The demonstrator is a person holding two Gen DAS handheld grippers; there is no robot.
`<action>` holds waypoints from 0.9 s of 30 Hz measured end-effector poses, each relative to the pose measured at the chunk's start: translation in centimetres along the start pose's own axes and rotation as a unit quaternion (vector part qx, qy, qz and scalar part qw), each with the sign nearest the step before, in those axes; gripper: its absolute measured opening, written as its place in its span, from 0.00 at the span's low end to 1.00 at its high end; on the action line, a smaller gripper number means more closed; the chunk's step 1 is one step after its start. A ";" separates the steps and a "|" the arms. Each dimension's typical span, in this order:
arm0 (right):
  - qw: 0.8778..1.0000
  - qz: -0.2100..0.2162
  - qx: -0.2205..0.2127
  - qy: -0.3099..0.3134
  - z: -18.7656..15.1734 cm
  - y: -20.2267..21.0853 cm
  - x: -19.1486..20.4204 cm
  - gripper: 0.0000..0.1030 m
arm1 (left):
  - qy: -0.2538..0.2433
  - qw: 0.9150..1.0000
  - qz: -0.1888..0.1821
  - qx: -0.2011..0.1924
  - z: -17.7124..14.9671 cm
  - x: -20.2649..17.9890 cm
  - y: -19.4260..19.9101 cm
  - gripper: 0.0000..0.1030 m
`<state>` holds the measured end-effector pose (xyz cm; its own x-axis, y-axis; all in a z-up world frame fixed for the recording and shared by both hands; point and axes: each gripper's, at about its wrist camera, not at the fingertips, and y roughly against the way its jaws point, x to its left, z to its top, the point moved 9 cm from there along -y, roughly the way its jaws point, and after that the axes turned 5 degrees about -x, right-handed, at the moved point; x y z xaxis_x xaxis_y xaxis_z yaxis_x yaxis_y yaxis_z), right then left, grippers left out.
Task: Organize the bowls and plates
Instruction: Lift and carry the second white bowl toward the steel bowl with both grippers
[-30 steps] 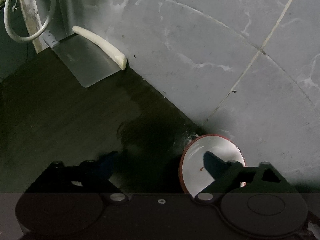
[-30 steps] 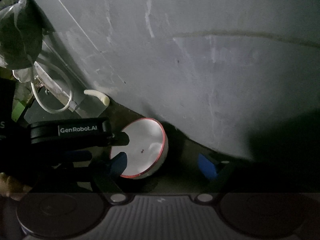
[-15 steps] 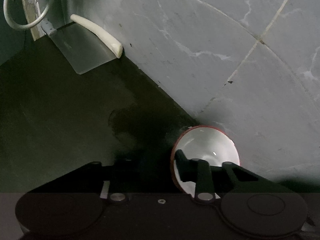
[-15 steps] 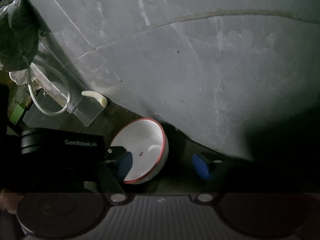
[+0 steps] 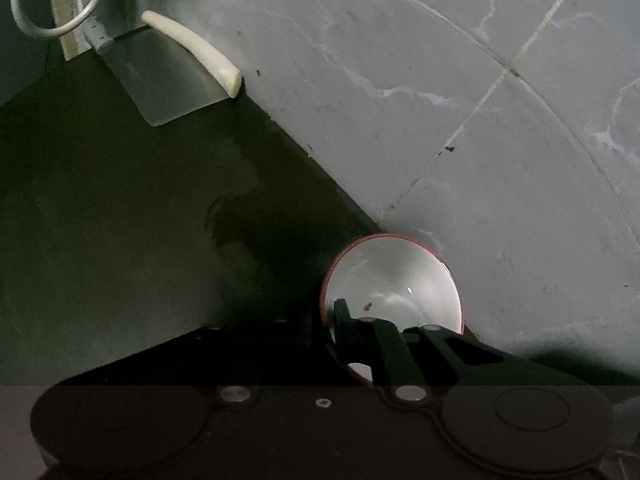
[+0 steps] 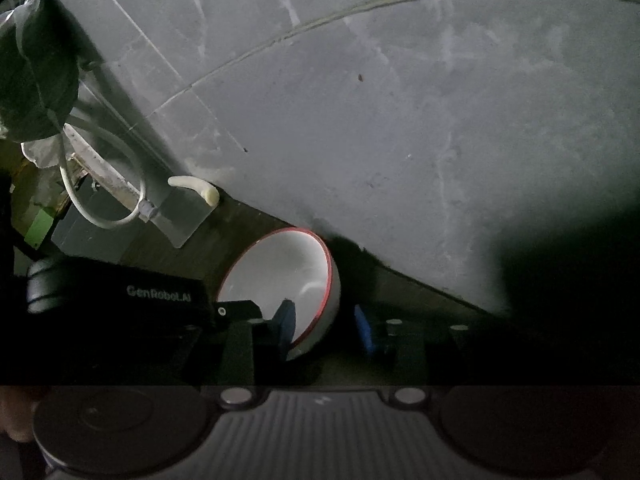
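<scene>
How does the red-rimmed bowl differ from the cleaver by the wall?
The bowl is round and white; the cleaver is a flat grey blade with a cream handle. The bowl is tipped sideways, gripped by the left gripper; nothing holds the cleaver. Both are by the wall.

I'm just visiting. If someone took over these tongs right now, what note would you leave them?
Left tongs: shut on the rim of the red-rimmed bowl, which is tipped on the dark counter by the tiled wall.
Right tongs: open, pads astride the bowl's wall, apparently not clamped.
Done: bowl gripped.
To do: move it to its place; no plates in view.
</scene>
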<state>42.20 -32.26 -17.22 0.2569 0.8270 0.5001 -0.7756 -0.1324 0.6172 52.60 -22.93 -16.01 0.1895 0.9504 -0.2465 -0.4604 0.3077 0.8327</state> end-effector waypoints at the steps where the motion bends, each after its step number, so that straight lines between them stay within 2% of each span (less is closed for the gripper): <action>1: 1.000 0.001 0.000 -0.001 0.0 0.0 0.0 0.34 | 0.006 1.000 -0.001 -0.001 -0.2 0.1 0.1 0.09; 6: 1.000 0.011 0.009 0.010 -0.2 0.4 0.5 0.23 | 0.015 1.000 0.004 -0.001 -1.0 0.2 0.7 0.09; 12: 0.999 0.022 0.036 0.031 -0.8 1.0 1.4 0.21 | 0.028 0.999 0.014 -0.004 -2.4 0.9 2.1 0.09; 27: 0.994 0.055 0.009 0.091 -0.6 7.6 4.1 0.20 | 0.037 0.996 0.013 -0.074 -4.1 -0.3 9.5 0.09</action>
<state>37.03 -29.54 -10.82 0.0604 0.8921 0.4478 -0.7827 -0.2360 0.5759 44.58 -20.11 -10.10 0.1141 0.9570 -0.2668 -0.5885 0.2815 0.7579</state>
